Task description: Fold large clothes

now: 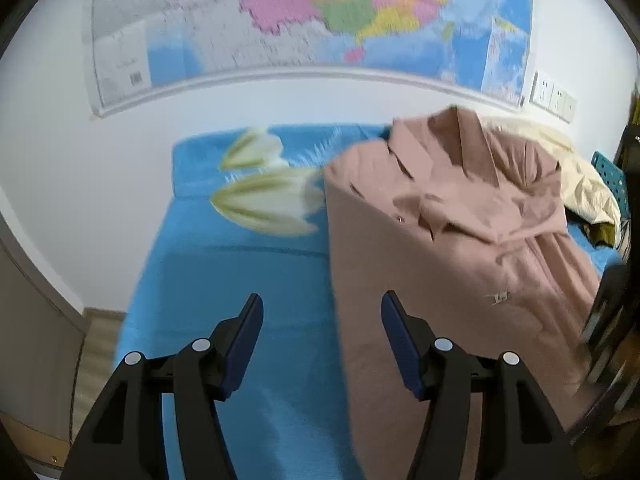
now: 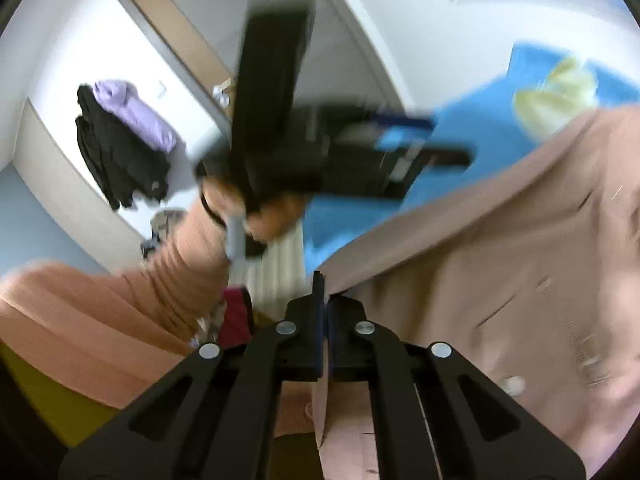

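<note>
A large dusty-pink coat (image 1: 448, 240) lies on the blue bedsheet (image 1: 240, 288), covering the bed's right part, its collar end raised at the far side. My left gripper (image 1: 322, 312) is open and empty, hovering above the sheet just left of the coat's edge. My right gripper (image 2: 324, 292) is shut on an edge of the pink coat (image 2: 500, 248), which spreads away to the right. The left gripper (image 2: 404, 140), held in a hand, shows blurred across the middle of the right wrist view, open.
A map (image 1: 320, 20) hangs on the white wall behind the bed. A cream blanket (image 1: 576, 176) lies at the far right of the bed. Dark and purple clothes (image 2: 124, 140) hang by a door. Wooden floor (image 1: 96, 344) shows at the left.
</note>
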Demonstrator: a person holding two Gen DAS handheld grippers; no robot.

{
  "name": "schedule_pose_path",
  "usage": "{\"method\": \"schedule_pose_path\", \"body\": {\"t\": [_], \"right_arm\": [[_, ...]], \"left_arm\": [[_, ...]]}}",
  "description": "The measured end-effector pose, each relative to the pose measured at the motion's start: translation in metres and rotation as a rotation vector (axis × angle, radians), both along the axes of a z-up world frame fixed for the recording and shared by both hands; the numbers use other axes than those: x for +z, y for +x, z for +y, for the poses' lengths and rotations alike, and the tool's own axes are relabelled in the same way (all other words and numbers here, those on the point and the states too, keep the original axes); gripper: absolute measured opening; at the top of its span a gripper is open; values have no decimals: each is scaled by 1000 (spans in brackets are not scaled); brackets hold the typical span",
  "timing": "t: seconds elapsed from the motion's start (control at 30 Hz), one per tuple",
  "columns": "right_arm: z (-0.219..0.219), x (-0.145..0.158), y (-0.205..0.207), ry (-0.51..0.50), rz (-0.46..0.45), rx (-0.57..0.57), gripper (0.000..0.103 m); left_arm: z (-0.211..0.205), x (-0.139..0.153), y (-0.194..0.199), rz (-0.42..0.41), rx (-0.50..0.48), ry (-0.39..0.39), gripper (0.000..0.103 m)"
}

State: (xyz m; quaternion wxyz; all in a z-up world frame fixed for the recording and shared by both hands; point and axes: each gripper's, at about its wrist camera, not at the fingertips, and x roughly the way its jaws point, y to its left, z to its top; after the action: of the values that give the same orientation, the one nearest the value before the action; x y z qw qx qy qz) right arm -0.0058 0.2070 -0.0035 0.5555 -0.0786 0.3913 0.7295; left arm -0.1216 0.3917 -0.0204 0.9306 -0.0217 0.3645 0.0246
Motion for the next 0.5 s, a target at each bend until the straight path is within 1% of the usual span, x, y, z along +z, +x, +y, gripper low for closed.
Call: {"method": "schedule_pose_path", "body": {"t": [0.03,0.07,0.13,0.17,0.23,0.27,0.3,0.33,0.37,0.43,0.47,0.5], "right_arm": [[-9,22,11,16,-30,-28,2],[-19,36,20,26,-51,-50,2],[-39,74,48,27,-112,-135,2],[-49,89,64,27,-123,-182,2],[-72,106,83,12,-181,-261,2],[-85,110,100,-4,-191,-318,2],[-90,108,108,-28,-187,-354,2],[-97,101,117,-63,-212,-380,3],[-100,95,122,-86,-220,-399,6],[-110,67,143,-176,-234,-463,8],[-116,47,155,-213,-204,-500,11],[-115,39,161,-243,-200,-523,13]], "left_arm": [[2,5,-2,-15,1,-1,59],[5,11,-3,-35,1,-7,59],[10,24,-5,-76,-6,-22,59],[9,28,-5,-92,-11,-21,59],[3,30,-2,-107,-34,-22,59],[-1,29,0,-108,-49,-23,59],[-7,25,3,-105,-66,-21,60],[-15,20,9,-92,-87,-11,60],[-23,13,15,-73,-107,1,60],[-36,0,28,-32,-140,0,60],[-44,-7,35,-8,-156,5,60],[-51,-14,42,11,-170,18,60]]}}
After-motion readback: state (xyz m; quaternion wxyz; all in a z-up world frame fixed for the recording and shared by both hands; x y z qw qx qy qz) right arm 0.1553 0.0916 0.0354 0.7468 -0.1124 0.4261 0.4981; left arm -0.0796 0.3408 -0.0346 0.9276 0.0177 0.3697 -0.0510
